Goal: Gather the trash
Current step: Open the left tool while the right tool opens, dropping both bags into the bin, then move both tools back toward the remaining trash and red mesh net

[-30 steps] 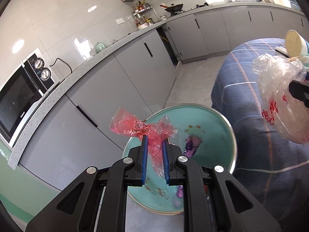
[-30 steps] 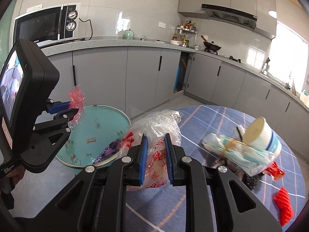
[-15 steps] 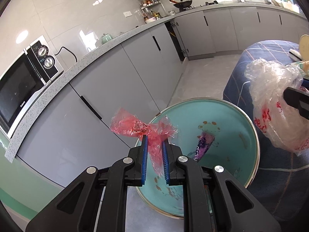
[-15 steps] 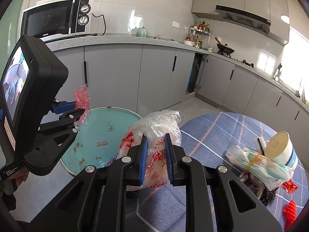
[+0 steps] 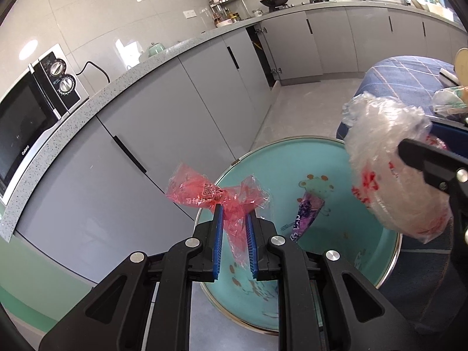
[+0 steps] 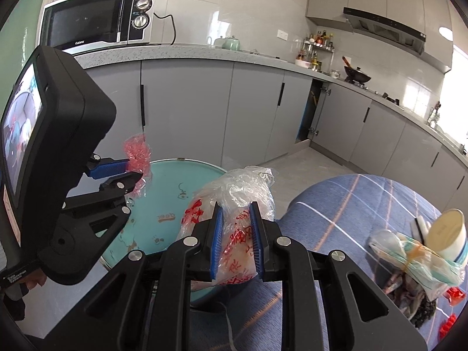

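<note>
My left gripper holds a crumpled red plastic wrapper over the near rim of a teal bin. Its jaws are opening, and the wrapper still hangs between the blue pads. A purple wrapper lies inside the bin. My right gripper is shut on a clear plastic bag with red print, at the bin's edge beside the table. The right wrist view shows the left gripper and its red wrapper above the bin's far side.
A table with a blue plaid cloth stands right of the bin, carrying a paper cup, a tied bag of trash and red scraps. Grey cabinets and a microwave line the wall behind.
Both grippers have moved in over the bin, which now looks larger and closer. The gap between the left pads is slightly wider. Each still carries its trash.
</note>
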A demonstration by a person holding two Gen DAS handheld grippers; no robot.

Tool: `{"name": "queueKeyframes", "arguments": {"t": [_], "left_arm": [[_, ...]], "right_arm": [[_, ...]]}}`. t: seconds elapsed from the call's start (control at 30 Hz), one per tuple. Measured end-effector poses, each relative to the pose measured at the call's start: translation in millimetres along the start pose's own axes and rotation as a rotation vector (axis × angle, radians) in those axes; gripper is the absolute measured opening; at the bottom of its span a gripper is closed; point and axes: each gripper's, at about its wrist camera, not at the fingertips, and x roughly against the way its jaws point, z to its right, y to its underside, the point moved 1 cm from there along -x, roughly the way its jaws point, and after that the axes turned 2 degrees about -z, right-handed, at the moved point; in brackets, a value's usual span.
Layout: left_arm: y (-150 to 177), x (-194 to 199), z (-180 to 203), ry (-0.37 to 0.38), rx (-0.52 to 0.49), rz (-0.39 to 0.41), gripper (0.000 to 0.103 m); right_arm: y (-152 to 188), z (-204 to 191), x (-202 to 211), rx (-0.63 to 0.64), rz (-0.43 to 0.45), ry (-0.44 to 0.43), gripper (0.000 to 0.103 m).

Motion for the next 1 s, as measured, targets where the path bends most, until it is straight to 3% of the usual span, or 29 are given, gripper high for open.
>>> {"name": "queueKeyframes", "arguments": {"t": [0.17,0.3,0.43,0.67,0.87,1.0], "left_arm": [[1,-1,-1,-0.001,0.0,0.003,0.035],[2,1,0,0.018,0.0,0.01,0.043],[3,4,3,0.01,0.002,0.019,0.06],[4,4,8,0.021,-0.007,0.017,0.06],[4,10,14,0.017,-0.021,0.028,0.073],[4,16,28,0.033,-0.049,0.03,0.074]], "right_arm": [[2,1,-4,-0.004,-0.002,-0.001,0.036],[4,5,-5,-0.023,-0.007,-0.008,0.04],[5,7,-2,-0.037,0.003,-0.009,0.047],[10,15,3,-0.07,0.007,-0.01,0.05],[17,27,13,-0.109,-0.006,0.003,0.05],[22,34,23,-0.122,-0.012,0.022,0.052]]}}
